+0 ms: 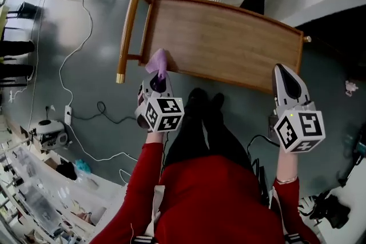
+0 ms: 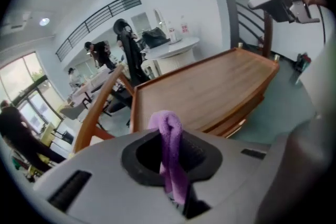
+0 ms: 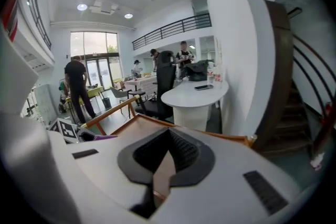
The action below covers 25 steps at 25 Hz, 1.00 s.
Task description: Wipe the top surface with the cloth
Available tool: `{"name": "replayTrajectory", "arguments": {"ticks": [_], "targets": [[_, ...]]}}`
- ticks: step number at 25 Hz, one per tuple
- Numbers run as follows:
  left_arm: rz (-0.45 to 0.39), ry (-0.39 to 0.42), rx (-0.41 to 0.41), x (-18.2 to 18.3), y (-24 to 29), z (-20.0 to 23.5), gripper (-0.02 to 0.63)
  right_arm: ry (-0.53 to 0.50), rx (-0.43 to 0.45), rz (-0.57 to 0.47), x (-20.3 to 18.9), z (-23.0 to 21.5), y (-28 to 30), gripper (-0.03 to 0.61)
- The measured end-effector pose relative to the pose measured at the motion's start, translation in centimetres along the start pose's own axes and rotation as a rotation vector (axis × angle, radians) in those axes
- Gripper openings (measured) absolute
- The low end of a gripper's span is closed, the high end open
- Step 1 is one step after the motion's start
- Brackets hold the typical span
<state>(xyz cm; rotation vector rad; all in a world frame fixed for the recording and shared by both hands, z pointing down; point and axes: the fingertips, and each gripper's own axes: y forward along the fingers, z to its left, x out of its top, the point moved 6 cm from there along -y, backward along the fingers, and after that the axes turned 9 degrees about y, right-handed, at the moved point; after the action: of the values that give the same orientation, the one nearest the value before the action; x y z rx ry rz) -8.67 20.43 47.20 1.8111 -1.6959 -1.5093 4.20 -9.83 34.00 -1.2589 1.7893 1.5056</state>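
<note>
We are clamping our left tongs (image 2: 169,131) on the purple cloth (image 2: 171,160), whose folded end is poking out past the tips at the near left corner of the wooden table (image 1: 223,43). We are holding our right tongs (image 3: 169,132) pressed together, gripping nothing, beside the table's near right corner.

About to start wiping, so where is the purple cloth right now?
The purple cloth is clamped in the left gripper, at the head view's left, by the wooden top's near-left corner.
</note>
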Motion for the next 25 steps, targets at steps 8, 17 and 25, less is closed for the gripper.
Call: {"name": "replayTrajectory", "arguments": {"ticks": [8,17,25], "targets": [[-0.185,0.182,-0.461,8.6,-0.4,-12.7,0.048,0.141,-0.275,-0.065,-3.1,-3.7,-8.1,0.005],[-0.376,0.420,-0.827,18.8,-3.2,-27.2,0.048,0.343,-0.543,-0.082,-8.9,-5.4,-14.9,0.005],[-0.414,0.549,-0.974,20.4,-4.9,-32.8,0.048,0.468,-0.655,-0.111,-11.8,-5.2,-17.0,0.005]]}}
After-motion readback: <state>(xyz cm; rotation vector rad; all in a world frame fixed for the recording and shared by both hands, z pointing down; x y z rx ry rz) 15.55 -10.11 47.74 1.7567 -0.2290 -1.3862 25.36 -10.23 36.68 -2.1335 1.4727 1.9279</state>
